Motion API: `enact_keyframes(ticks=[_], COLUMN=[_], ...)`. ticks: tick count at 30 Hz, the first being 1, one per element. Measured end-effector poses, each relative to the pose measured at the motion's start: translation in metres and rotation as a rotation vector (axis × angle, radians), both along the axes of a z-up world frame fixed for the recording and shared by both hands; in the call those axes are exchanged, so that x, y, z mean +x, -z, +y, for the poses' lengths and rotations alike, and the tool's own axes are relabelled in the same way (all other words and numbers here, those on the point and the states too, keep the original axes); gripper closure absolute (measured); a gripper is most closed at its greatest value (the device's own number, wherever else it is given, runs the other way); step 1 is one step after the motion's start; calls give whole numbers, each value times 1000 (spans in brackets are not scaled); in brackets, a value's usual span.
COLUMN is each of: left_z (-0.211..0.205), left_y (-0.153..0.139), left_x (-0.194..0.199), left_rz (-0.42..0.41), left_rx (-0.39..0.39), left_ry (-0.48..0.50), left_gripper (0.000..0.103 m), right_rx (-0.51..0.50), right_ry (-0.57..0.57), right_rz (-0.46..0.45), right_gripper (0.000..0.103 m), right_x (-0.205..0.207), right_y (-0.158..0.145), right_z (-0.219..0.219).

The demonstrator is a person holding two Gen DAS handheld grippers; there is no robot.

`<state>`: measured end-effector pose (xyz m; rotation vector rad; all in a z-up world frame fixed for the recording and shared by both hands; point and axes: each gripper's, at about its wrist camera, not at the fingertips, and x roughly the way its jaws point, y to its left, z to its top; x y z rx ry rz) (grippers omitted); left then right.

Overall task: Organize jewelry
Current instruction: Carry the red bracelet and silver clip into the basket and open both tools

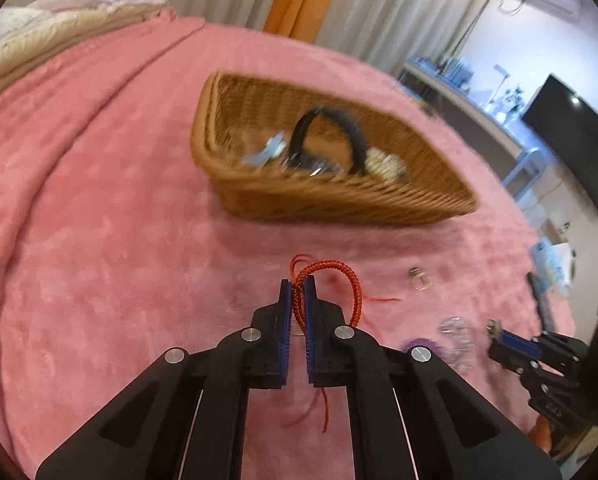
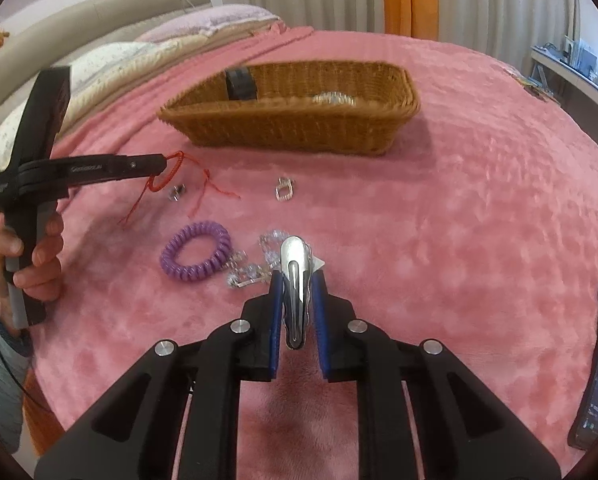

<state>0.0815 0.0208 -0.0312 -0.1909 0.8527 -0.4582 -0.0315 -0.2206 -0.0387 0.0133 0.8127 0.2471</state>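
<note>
I had left gripper [image 1: 298, 285] clamped on the red braided bracelet [image 1: 341, 280], right gripper [image 2: 297, 280] on a silver hair clip [image 2: 295, 268]; best lift both clear, then drop into the wicker basket [image 2: 299, 128].

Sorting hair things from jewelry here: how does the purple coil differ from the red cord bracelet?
The purple coil is a thick plastic spiral; the red cord bracelet is thin woven string with loose trailing ends. The purple coil lies free on the pink blanket; the red cord bracelet is pinched in the left gripper. Both are closed loops, and both are outside the wicker basket.
</note>
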Motion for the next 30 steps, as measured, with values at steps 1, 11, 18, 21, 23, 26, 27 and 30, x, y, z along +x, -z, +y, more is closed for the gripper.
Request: enact_keyframes(ticks=[1,11,18,21,23,26,27,30], left_z=[0,-13,-34,-40,-45,-50,-51,-52], left_y=[-6,-107,-134,-129,-122,-106,-100,-79], left_x=[-4,-18,23,49,68,91,98,119], left_rz=[-17,-265,-338,-324,-306,-273,-259,-202], left_rx=[-9,-63,-48,-36,-25,3,13,36], left_ry=[4,0,-9,-26,-37,-60,-66,-87], left_gripper=[99,99,99,99,99,99,99,99], right_rx=[10,39,35,45,43,52,56,65], right_ry=[0,-4,2,3,13,22,26,43], right_rz=[-16,-247,-296,-268,-242,-188,-167,-92], right_gripper=[90,90,90,90,90,90,90,90], right_x=[-2,18,92,123,149,181,189,213], right_y=[-7,-108,-142,-139,-130,-112,-105,-83], right_z=[-1,-5,-3,-2,0,1,0,0])
